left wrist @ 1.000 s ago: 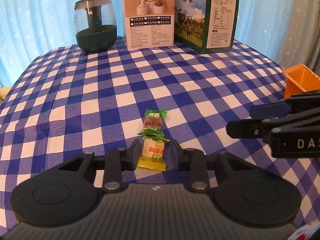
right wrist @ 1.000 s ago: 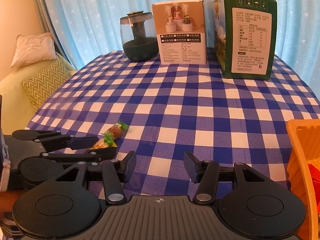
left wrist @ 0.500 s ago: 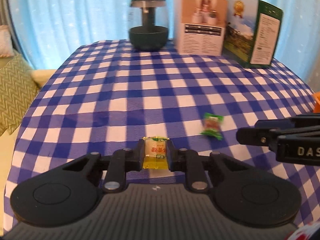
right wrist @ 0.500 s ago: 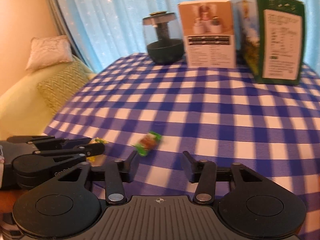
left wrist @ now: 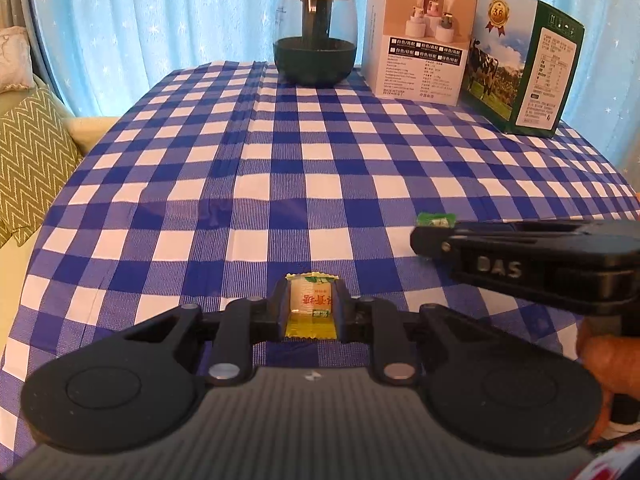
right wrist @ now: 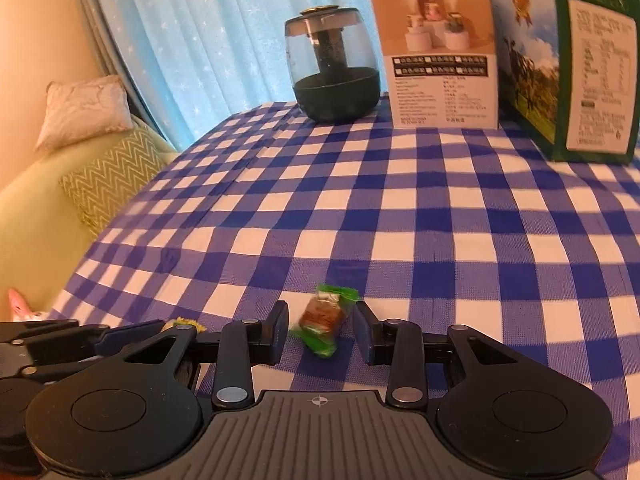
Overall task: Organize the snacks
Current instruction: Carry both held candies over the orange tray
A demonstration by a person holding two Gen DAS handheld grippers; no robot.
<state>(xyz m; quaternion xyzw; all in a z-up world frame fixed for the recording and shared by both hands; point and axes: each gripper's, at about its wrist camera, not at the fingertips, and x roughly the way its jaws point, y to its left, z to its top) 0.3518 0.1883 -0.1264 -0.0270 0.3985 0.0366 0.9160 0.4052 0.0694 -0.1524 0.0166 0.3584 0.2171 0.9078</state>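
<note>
My left gripper point(left wrist: 310, 304) is shut on a yellow-and-white wrapped candy point(left wrist: 310, 306) and holds it just above the checked tablecloth point(left wrist: 280, 168). My right gripper point(right wrist: 321, 330) is open, its jaws on either side of a green-wrapped candy point(right wrist: 323, 320) that lies on the cloth; the jaws stand apart from the wrapper. In the left wrist view the right gripper point(left wrist: 424, 236) reaches in from the right, with the green candy point(left wrist: 436, 220) showing just past its tip. In the right wrist view the left gripper point(right wrist: 176, 326) sits at lower left, yellow wrapper peeking out.
At the table's back stand a dark glass humidifier point(left wrist: 314, 32), a white carton point(left wrist: 420, 40) and a green milk carton point(left wrist: 524, 72). A sofa with a zigzag cushion point(left wrist: 28, 160) lies beyond the left table edge.
The left gripper closed on the yellow candy and carried it left, away from the green one. The right gripper moved left and forward until its jaws straddle the green candy; the orange basket left view.
</note>
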